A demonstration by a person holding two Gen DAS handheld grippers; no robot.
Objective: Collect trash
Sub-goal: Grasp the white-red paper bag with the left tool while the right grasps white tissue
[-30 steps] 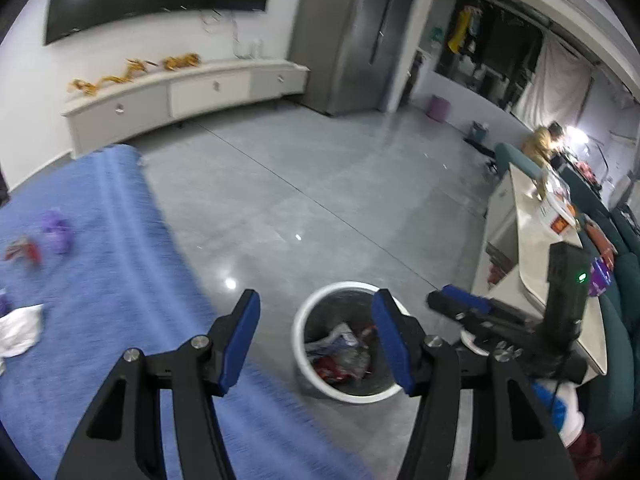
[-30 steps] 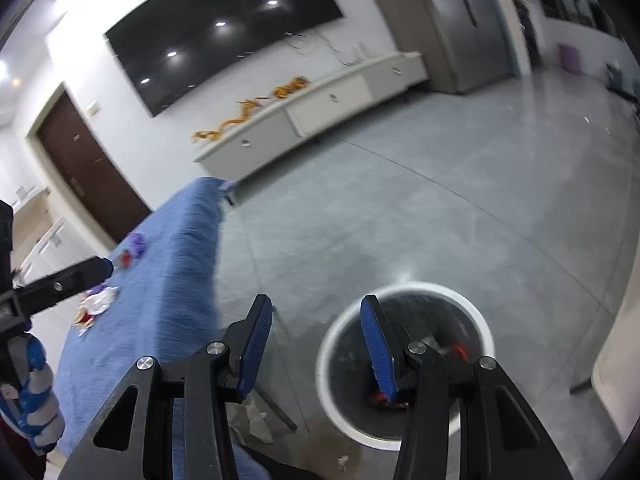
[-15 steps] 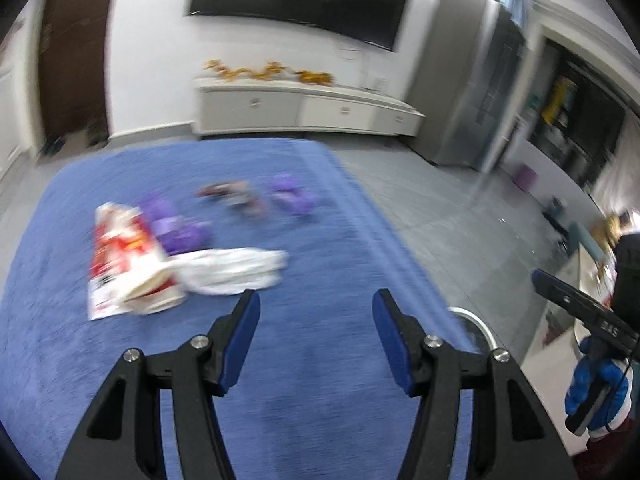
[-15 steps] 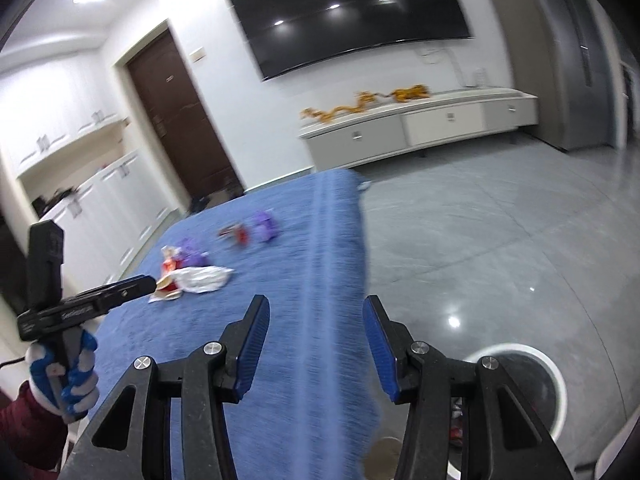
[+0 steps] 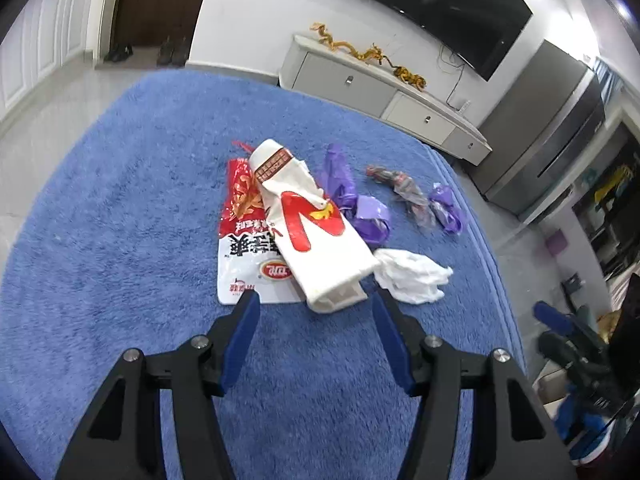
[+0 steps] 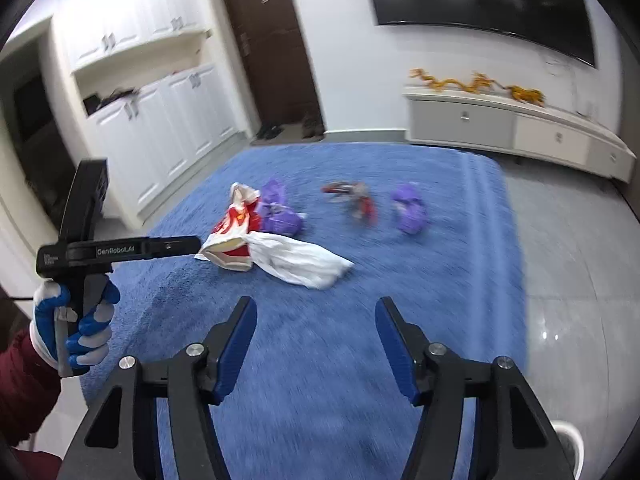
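Observation:
Trash lies in a heap on a blue rug. A white paper bag with a red mark rests on a red and white snack packet, and a crumpled white plastic bag lies beside them. Farther off are purple wrappers and a red wrapper. My left gripper is open and empty, its tips just short of the paper bag's near end. My right gripper hovers over bare rug short of the white plastic bag; its jaws are opening with nothing between them.
A gloved hand holds the left gripper at the left of the right wrist view. A white bin's rim shows at the bottom right on the grey floor. A low white cabinet and a dark door stand beyond the rug.
Both views have swung away from the white bin on the floor to the rug and its trash. The right jaws stand wider than before. The left jaws look the same.

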